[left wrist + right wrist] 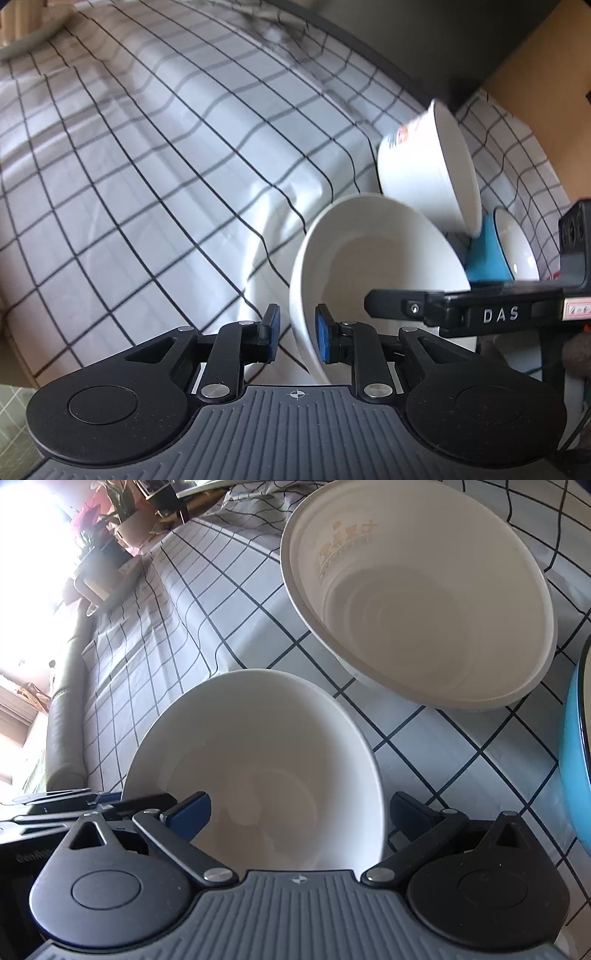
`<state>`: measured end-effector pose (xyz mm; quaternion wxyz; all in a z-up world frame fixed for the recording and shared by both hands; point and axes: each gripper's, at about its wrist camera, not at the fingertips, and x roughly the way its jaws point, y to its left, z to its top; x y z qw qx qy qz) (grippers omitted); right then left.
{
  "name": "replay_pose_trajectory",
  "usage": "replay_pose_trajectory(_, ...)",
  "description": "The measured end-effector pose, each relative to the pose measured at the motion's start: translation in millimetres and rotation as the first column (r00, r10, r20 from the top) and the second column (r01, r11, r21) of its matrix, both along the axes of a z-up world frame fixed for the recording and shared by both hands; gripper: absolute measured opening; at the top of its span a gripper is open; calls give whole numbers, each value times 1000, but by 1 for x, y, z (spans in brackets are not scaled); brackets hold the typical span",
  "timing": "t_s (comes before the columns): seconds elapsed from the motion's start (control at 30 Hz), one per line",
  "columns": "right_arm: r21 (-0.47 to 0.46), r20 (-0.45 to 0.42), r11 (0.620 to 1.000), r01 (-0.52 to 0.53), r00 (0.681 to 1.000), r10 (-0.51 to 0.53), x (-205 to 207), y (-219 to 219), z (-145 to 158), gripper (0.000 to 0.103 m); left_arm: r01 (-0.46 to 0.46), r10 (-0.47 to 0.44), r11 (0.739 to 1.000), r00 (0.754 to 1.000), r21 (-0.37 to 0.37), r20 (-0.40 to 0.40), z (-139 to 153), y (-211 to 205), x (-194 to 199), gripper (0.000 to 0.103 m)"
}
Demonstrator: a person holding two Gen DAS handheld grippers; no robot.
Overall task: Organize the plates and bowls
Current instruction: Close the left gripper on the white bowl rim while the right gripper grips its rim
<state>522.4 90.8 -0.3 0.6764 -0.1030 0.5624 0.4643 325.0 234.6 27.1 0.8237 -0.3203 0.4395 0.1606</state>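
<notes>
A plain white bowl [369, 266] sits on the checked tablecloth. My left gripper [296, 338] straddles its near rim, one blue pad inside and one outside, with gaps on both sides. In the right wrist view the same bowl [266, 760] lies between the wide-open fingers of my right gripper [301, 814], one finger inside its rim, one outside. A printed disposable bowl [417, 590] stands behind it, also seen in the left wrist view [428, 166]. A blue bowl [491, 251] stands to the right, its edge also in the right wrist view [576, 757].
The white tablecloth with black grid lines [166, 166] covers the table. A plate [29, 33] lies at the far left corner. A dark panel [424, 40] and cardboard [546, 81] stand behind the bowls. Plants [110, 520] stand at the far end.
</notes>
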Motion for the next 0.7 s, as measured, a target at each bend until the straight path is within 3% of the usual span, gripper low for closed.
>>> replay_pose_trajectory(0.3, 18, -10, 1000, -1, 1000, 1, 2, 0, -2, 103, 23, -24, 999, 999, -44, -30, -16, -4, 7, 23)
replay_pose_trajectory(0.5, 47, -61, 998, 42, 997, -39, 12, -6, -3, 103, 40, -41, 999, 999, -19, -30, -14, -6, 9, 23)
replay_pose_trajectory(0.7, 31, -29, 998, -49, 998, 50, 8, -2, -2, 103, 42, -41, 999, 999, 13, -28, -13, -12, 9, 24)
